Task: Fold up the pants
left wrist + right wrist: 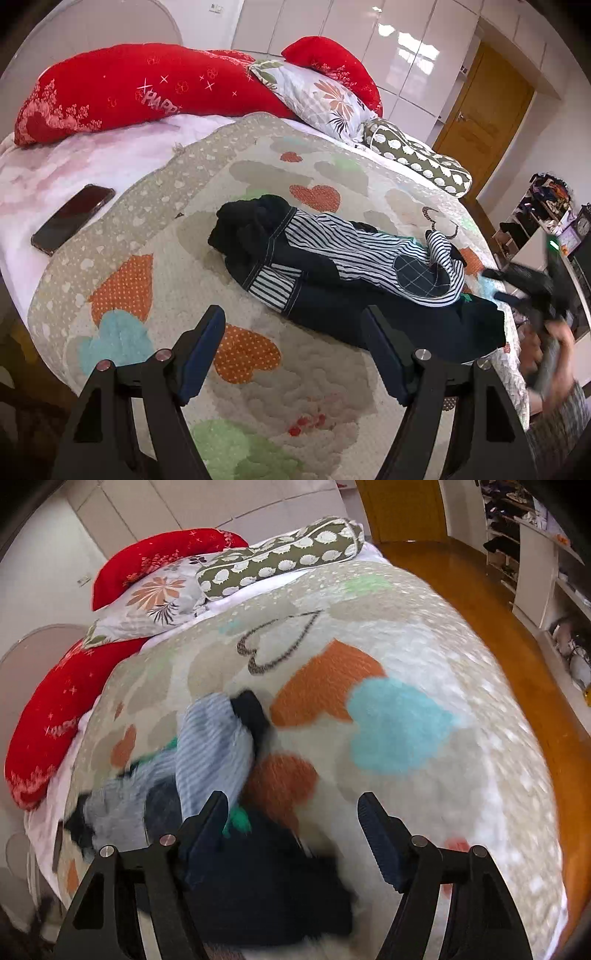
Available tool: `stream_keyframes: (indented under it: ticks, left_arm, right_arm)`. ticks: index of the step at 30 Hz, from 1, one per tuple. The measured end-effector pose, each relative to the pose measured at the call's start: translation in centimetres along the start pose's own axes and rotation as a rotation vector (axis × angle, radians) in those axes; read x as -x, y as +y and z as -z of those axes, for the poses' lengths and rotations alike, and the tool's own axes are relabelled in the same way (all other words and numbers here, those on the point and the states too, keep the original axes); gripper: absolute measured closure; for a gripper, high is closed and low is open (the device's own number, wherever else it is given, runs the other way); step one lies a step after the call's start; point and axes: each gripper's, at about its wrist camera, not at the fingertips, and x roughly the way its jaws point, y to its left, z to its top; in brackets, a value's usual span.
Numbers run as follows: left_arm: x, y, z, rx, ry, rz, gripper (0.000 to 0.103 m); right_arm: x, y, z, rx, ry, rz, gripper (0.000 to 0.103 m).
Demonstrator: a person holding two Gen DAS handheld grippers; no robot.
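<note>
The pants are dark navy with black-and-white striped panels and lie crumpled on the heart-patterned quilt. My left gripper is open and empty, hovering just short of the pants' near edge. My right gripper is open and empty above the pants' dark end; that view is motion-blurred. The right gripper also shows blurred at the right edge of the left wrist view, beside the pants' leg end.
A dark phone lies on the white sheet at left. Red pillows, a floral pillow and a patterned bolster sit at the bed's head. Wooden floor and shelves lie right of the bed.
</note>
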Motion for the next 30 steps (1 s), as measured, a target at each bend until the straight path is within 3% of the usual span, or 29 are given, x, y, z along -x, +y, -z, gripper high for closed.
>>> stream_keyframes:
  ticks: [5, 8, 9, 15, 21, 25, 26, 28, 29, 30]
  left_arm:
    - [-0.4, 0.4, 0.4, -0.009, 0.0, -0.007, 0.028]
    - [-0.9, 1.4, 0.7, 0.014, 0.014, -0.004, 0.028]
    - [-1.2, 1.7, 0.7, 0.023, 0.017, -0.003, 0.028]
    - [-2.0, 2.5, 1.2, 0.059, 0.046, 0.021, 0.028]
    - [-0.5, 2.8, 1.2, 0.063, 0.027, 0.008, 0.028]
    - [0.1, 3.6, 0.9, 0.063, 0.027, -0.011, 0.028]
    - [0.0, 3.8, 0.6, 0.057, 0.027, -0.019, 0.027]
    - [-0.7, 4.2, -0.4, 0.047, 0.032, -0.031, 0.021]
    - [-1.3, 4.4, -1.1, 0.045, 0.038, -0.03, 0.021]
    - [-2.2, 4.7, -1.9, 0.048, 0.049, -0.026, 0.021]
  right_arm:
    - [-6.2, 1.4, -3.4, -0.084, 0.107, -0.007, 0.028]
    - [-7.8, 1.4, -3.8, -0.151, 0.153, -0.05, 0.093]
    - [-7.3, 1.4, -3.7, -0.174, 0.143, -0.098, 0.093]
    - [-1.0, -0.1, -1.8, -0.159, 0.031, -0.114, 0.093]
    - [1.7, -3.5, 2.4, -0.192, 0.037, -0.099, 0.093]
    - [2.5, -4.9, 5.0, -0.22, 0.033, -0.16, 0.09]
    - [3.1, -5.3, 5.7, -0.228, 0.021, -0.18, 0.085]
    - [4.4, -5.6, 6.9, -0.223, -0.017, -0.175, 0.065]
    - [4.9, -5.7, 7.4, -0.217, -0.039, -0.169, 0.045]
    - [5.5, -5.7, 7.9, -0.207, -0.063, -0.168, 0.035]
